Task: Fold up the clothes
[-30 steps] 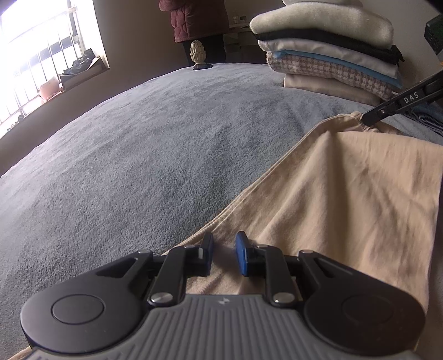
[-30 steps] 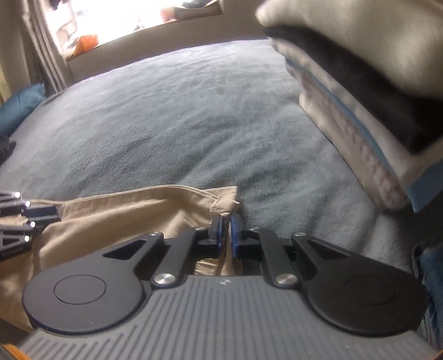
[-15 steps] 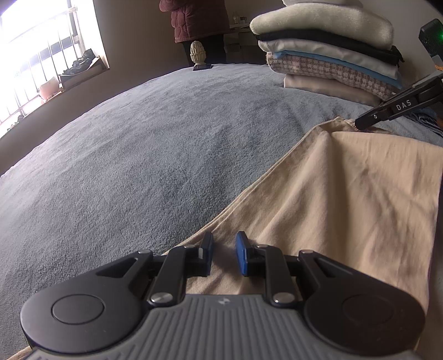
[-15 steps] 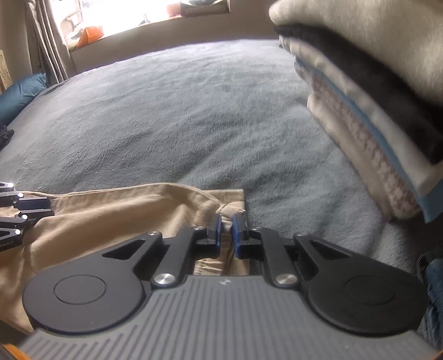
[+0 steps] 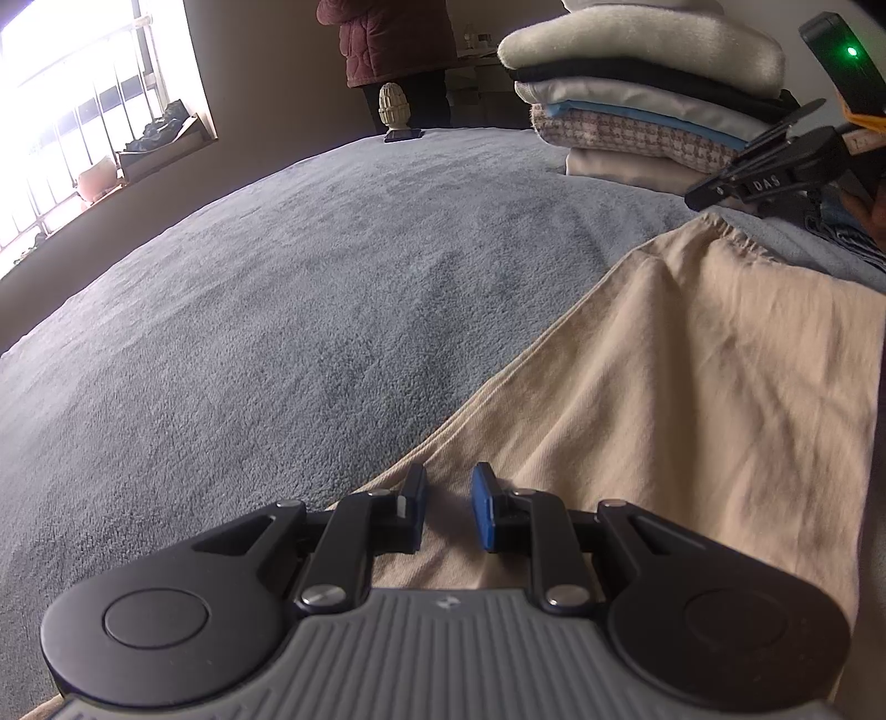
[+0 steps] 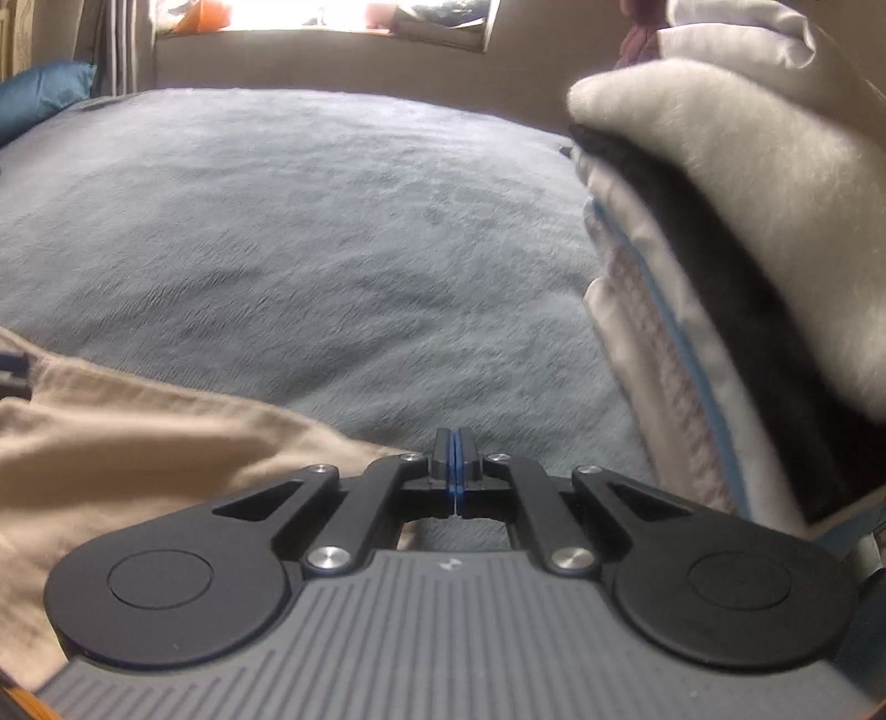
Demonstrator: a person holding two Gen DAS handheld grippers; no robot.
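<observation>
A beige garment (image 5: 692, 387) with a gathered waistband lies spread on the grey-blue bed cover (image 5: 277, 304). My left gripper (image 5: 448, 507) sits at its near edge, and a fold of the cloth fills the narrow gap between the blue pads. In the left wrist view my right gripper (image 5: 700, 196) hangs just above the far waistband corner, clear of the cloth. In its own view the right gripper (image 6: 454, 471) is shut, pads together with nothing between them, over bare cover beside the garment (image 6: 138, 443).
A tall stack of folded clothes (image 5: 637, 99) stands at the far right, close to the right gripper's side (image 6: 720, 249). A person in a maroon jacket (image 5: 387, 39) stands beyond the bed by a small ornament (image 5: 394, 105). A blue pillow (image 6: 44, 94) lies far left.
The right gripper let go of the waistband corner, closed fully, rolled and drew away towards the stack. The corner now lies flat. The left gripper has not moved.
</observation>
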